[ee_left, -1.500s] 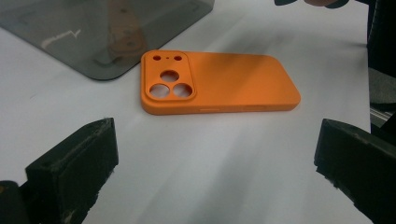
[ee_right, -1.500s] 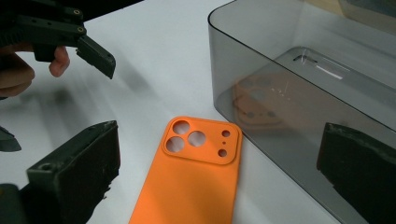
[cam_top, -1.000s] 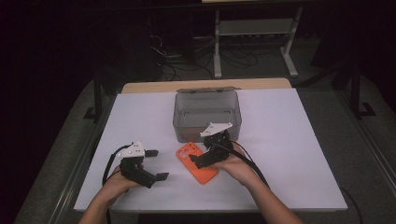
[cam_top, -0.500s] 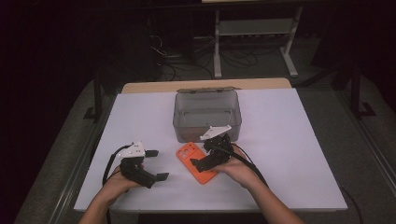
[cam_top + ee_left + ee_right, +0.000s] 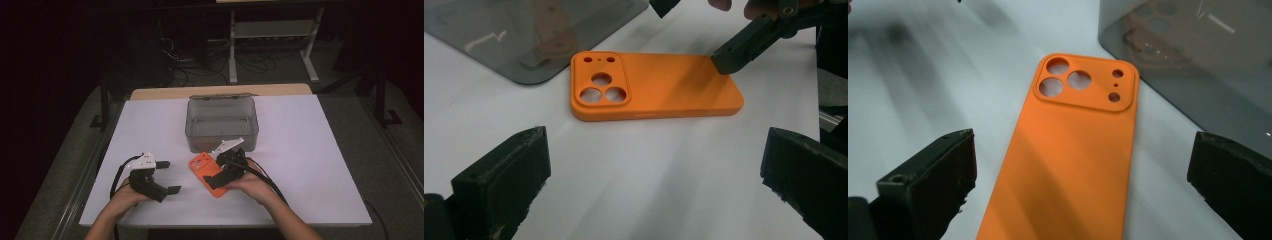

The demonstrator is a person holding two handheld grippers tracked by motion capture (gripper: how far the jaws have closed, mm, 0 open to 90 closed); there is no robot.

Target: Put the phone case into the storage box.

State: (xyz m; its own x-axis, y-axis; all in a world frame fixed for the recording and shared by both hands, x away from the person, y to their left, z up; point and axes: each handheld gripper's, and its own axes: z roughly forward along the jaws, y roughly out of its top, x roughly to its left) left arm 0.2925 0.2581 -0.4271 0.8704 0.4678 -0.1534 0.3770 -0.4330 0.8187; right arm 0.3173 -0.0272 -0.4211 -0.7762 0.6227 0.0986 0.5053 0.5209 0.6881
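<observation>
**Right claw closing in on the orange phone case**

The right gripper, jaws spread wide, is sinking lower over the orange phone case, now lying between them. The grey bin sits just beyond. The left gripper is waiting wide open alongside.

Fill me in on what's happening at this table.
A person works two hand-held grippers over a white table. The right hand-held gripper is open, its jaws on either side of an orange phone case lying camera cutouts up beside a grey transparent box. The left hand-held gripper is open, apart from the case, holding nothing.
</observation>
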